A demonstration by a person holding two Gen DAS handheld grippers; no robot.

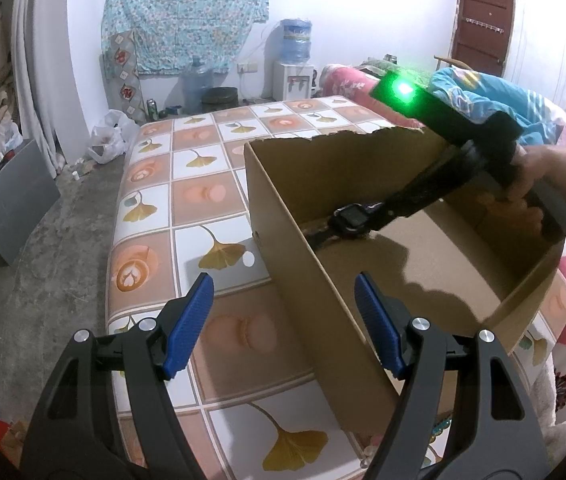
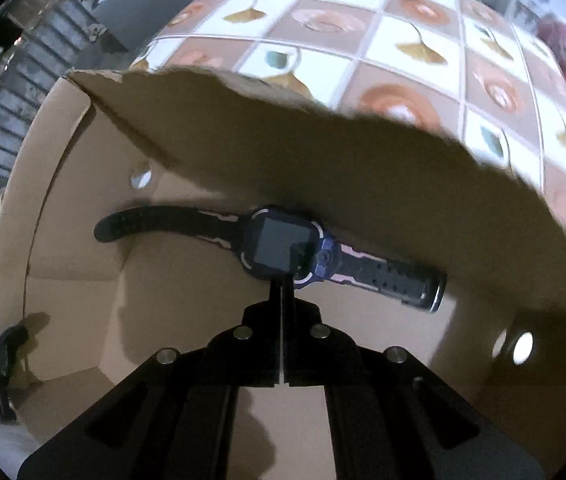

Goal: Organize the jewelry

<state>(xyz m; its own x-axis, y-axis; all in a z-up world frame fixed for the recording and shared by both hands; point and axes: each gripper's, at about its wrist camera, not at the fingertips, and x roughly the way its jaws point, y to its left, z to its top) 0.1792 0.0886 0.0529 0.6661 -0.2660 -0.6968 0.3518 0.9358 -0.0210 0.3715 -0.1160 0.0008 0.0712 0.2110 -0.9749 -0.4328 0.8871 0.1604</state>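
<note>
A dark wristwatch (image 2: 283, 246) with a square screen and black strap lies inside an open cardboard box (image 2: 83, 240), near its far wall. My right gripper (image 2: 281, 280) is shut on the watch's case edge, fingers pressed together. In the left wrist view the right gripper (image 1: 379, 216) reaches down into the box (image 1: 283, 264) from the right and meets the watch (image 1: 349, 220) there. My left gripper (image 1: 283, 300) is open and empty, its blue pads straddling the box's near wall without touching it.
The box sits on a bed with a tiled ginkgo-and-flower sheet (image 1: 203, 200). Pink and blue bedding (image 1: 483, 96) lies at the right. A concrete floor (image 1: 23, 280) with bags and a grey board is at the left. A water dispenser (image 1: 293, 76) stands by the far wall.
</note>
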